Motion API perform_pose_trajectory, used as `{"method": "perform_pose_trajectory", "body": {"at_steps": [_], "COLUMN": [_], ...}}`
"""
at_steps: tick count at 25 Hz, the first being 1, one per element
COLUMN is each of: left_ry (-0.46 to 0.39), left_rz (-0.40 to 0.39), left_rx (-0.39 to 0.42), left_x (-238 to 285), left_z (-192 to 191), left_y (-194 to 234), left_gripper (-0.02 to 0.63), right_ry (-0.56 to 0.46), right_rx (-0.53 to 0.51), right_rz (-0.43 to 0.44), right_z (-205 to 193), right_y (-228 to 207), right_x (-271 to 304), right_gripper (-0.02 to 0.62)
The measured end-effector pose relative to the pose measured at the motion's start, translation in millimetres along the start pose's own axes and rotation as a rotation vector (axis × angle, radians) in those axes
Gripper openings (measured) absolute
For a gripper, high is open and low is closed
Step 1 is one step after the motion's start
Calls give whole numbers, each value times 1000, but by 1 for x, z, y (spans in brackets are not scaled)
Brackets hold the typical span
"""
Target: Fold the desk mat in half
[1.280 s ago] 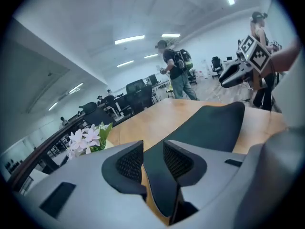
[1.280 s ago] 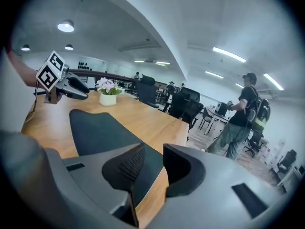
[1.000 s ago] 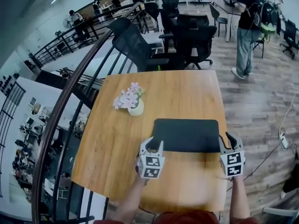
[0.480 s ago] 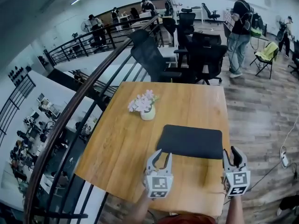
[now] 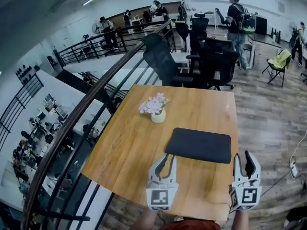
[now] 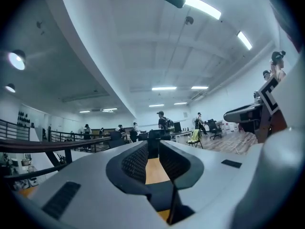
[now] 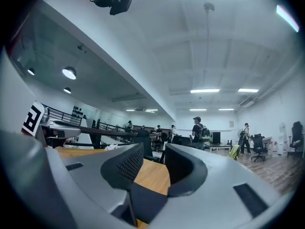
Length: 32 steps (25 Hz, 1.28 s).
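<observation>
Head view: desk mat [image 5: 199, 145] lies flat on table [image 5: 120, 143], towards right edge, likely already folded, so neither gripper needs hold. Left gripper [image 5: 163, 160] jaws partly apart, just been closing, nothing between. Right gripper [image 5: 247, 158] jaws wide, just been opening, empty. Both hover clear of mat's near edge.

head view: above, steeply down on table [image 5: 122, 140] | gripper views: low, level; all 3 share table

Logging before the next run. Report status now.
Left gripper empty, jaws just closing partway. Right gripper empty, jaws just opening wider. Desk mat flat on table, untouched. Flower pot beyond mat, not in the way.
</observation>
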<state>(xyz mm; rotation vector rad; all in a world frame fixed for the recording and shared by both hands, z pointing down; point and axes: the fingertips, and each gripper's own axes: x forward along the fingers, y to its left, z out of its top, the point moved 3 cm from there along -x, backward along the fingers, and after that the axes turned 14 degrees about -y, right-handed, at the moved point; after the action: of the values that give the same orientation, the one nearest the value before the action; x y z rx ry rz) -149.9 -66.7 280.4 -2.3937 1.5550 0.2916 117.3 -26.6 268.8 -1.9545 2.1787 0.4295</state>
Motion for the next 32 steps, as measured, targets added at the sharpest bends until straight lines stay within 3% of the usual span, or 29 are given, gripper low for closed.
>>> {"method": "perform_pose_trajectory", "body": {"at_steps": [4,9,12,25,32], "left_ry": [-16,62,52,5,59], "left_rz": [9,6,10,-4,-21], "left_rx": [0,74,40,-9,9], "left_x": [-7,-19,-21,-13,-11], "left_z": [3,-6,-3,12,-5], "left_y": [0,-2,-5,-15,-18], "left_gripper": [57,32,23,18,18], "right_ry": [25,22,14,29,48], "right_rx": [3,6,-9,-22,-34], "right_rz": [-6,-31,-37,-51,-57], "right_z": [-3,-1,-1,-5,-14], "right_y": [2,1,-1,-12,-16], "right_x": [-8,-19,-22,-29,-28], "right_gripper": [123,52,11,9,9]}}
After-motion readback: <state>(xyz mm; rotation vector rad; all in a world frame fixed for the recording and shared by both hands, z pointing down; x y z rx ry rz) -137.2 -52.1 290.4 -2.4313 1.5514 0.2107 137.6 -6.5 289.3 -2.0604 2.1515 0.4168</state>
